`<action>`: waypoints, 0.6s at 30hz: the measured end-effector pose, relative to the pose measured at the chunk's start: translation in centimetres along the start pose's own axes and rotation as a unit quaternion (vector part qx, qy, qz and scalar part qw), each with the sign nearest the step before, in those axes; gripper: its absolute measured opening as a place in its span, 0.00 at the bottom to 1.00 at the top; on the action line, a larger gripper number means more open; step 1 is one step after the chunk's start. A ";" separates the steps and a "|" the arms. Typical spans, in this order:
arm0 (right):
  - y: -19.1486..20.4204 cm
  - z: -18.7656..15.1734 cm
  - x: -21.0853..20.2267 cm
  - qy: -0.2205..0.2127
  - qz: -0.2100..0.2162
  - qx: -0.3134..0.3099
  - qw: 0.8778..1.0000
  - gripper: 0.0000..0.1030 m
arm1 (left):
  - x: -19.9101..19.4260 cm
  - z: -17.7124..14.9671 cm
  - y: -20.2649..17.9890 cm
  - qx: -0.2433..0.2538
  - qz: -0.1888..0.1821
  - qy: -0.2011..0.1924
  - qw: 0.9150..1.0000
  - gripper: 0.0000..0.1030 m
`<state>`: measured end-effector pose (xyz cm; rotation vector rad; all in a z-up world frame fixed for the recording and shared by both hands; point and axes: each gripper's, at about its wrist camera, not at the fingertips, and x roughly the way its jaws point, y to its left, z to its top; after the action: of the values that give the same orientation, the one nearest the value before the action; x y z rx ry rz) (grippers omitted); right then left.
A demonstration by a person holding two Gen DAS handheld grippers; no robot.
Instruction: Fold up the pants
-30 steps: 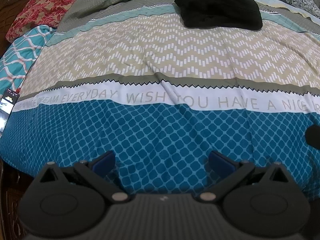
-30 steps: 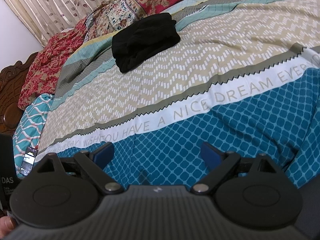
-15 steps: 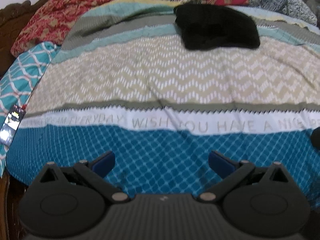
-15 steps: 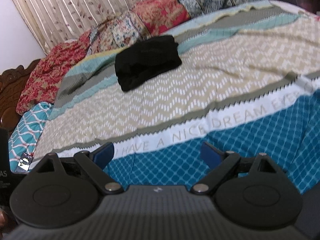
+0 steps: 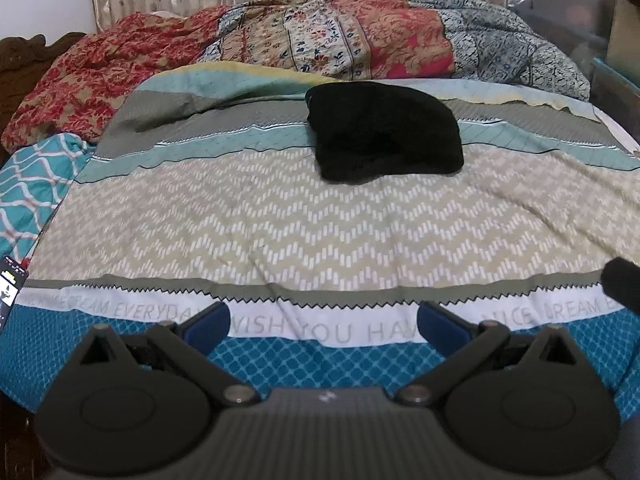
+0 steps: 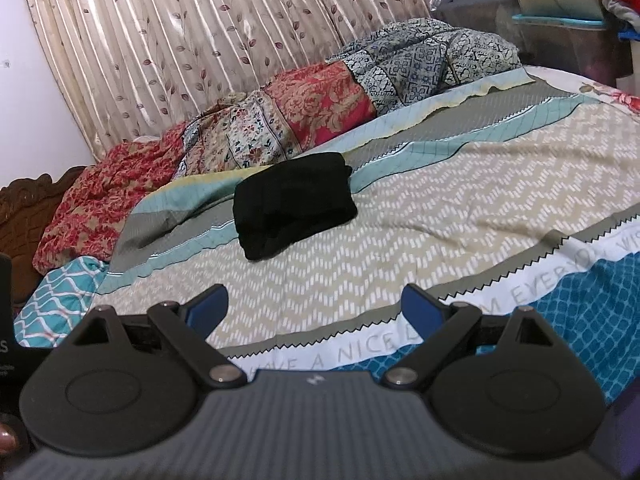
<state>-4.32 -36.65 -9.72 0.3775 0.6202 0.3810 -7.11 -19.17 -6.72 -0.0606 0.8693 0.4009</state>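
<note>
Across the whole bed: one patterned bedspread [image 5: 280, 216], banded from the near edge in blue lattice, a white strip of printed lettering, tan zigzag, then grey and pale teal toward the far edge; lies mostly flat, with shallow creases. Along the far edge: a heaped patchwork quilt [image 5: 360, 44] in red, cream floral and dark blue print, with a pleated leaf-print curtain [image 6: 180, 40] hanging behind it. At the far left corner: a carved dark wooden headboard [image 6: 28, 204], partly cut off. On the far half of the bedspread, roughly midway between its left and right edges, across the teal band and the top of the zigzag band: black pants [image 5: 384, 132], a compact, thick, roughly rectangular bundle, no legs or waistband trailing loose; the layers cannot be counted against the dark cloth. Judged status: folding looks complete or very nearly so, with at most a squaring-up of the bundle left. Over the near edge: left gripper [image 5: 323, 322], fingers spread wide, nothing between them, well apart from the pants. Likewise the right gripper [image 6: 314, 306], fingers parted and empty, also well short of the bundle. At the left edge: a small phone [image 5: 10, 284], screen lit, only partly visible.
</note>
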 end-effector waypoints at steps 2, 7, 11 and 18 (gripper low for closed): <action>-0.1 -0.1 0.2 0.004 0.001 0.003 1.000 0.92 | -0.1 -0.2 -0.2 0.002 0.002 -0.002 1.000 1.00; 0.3 -0.5 0.4 0.009 0.004 0.004 1.000 0.92 | -0.1 -0.4 0.0 -0.005 0.002 0.002 1.000 1.00; 0.4 -0.7 0.3 0.008 0.003 0.004 1.000 0.92 | -0.2 -0.4 0.1 -0.006 0.003 0.003 1.000 1.00; 0.7 -0.9 0.2 0.007 0.002 0.002 1.000 0.92 | -0.1 -0.6 0.3 -0.008 -0.002 0.002 1.000 1.00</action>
<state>-4.92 -35.75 -10.17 0.3810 0.6336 0.3864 -7.66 -19.06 -6.99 -0.0787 0.8697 0.4038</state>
